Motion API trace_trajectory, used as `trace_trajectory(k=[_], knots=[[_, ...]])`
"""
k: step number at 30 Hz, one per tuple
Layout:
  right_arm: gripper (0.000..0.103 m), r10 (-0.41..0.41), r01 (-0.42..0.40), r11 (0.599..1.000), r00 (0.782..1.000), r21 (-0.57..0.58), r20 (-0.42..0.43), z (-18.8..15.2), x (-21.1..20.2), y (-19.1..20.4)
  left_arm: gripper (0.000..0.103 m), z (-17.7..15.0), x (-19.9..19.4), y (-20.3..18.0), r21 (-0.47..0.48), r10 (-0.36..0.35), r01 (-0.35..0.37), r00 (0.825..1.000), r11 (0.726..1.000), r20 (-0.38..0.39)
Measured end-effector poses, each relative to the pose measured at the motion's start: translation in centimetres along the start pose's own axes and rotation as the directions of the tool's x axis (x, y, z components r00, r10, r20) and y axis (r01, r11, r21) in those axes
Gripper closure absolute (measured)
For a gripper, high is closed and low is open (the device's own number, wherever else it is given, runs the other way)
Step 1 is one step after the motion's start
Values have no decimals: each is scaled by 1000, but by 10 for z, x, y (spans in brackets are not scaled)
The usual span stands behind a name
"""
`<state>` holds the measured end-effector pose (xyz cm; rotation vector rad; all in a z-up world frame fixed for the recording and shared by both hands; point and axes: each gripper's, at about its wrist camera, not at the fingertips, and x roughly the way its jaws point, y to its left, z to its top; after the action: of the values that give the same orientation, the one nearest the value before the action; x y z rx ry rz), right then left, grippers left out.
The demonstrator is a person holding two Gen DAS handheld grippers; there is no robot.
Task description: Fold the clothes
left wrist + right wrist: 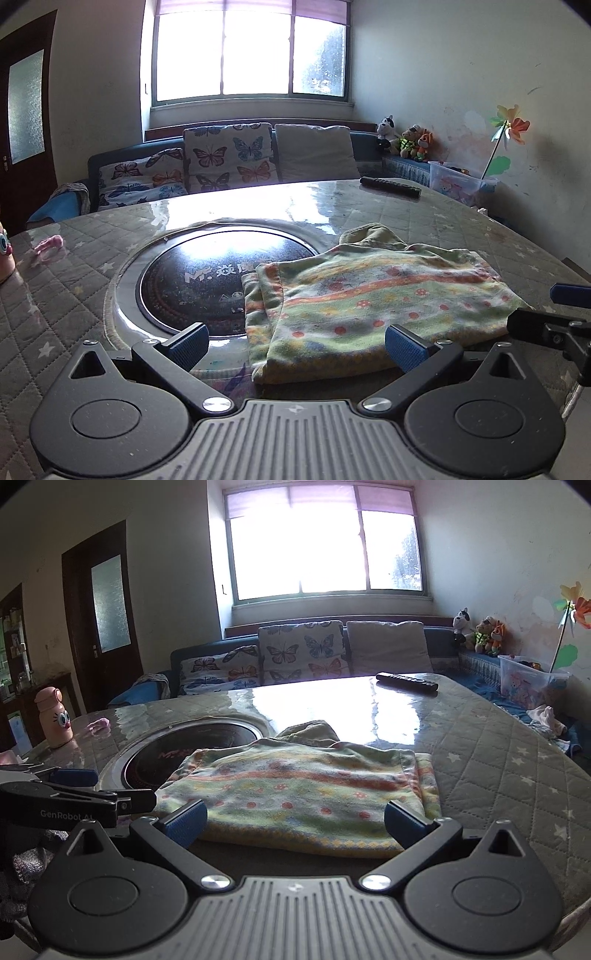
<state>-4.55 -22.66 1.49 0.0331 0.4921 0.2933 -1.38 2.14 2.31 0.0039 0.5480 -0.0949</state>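
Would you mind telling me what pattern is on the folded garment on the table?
The garment has pale green, orange and yellow stripes with small red flowers, clearest in the right wrist view.

A black remote lies at the quilted table's far edge; a pink bottle stands left, by the round inset cooktop; butterfly cushions line the sofa

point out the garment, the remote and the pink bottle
garment [295, 786], right wrist view, middle of the striped top layer
remote [406, 682], right wrist view, middle of its black body
pink bottle [55, 720], right wrist view, its front by the eyes
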Motion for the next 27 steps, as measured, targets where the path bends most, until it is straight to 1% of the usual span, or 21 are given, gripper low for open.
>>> trace_trajectory(k=[6, 12, 16, 19, 27], knots=[[0, 2, -2, 1000, 1000, -23, -6, 10, 8, 5, 0, 6, 4, 9, -27, 4, -4, 1000, 1000, -3], [0, -2, 1, 999, 1000, -36, -29, 13, 21, 6, 0, 13, 16, 17, -51, 5, -6, 1000, 999, -20], [0, -10, 7, 999, 999, -50, -54, 11, 32, 6, 0, 16, 25, 20, -54, 5, -7, 1000, 998, -29], [0, -21, 18, 998, 998, -55, -55, 10, 37, 5, 0, 17, 32, 22, -62, 9, -12, 999, 998, -49], [0, -49, 44, 997, 996, -68, -77, 7, 59, -4, 0, 18, 49, 23, -44, 27, -31, 997, 999, -77]])
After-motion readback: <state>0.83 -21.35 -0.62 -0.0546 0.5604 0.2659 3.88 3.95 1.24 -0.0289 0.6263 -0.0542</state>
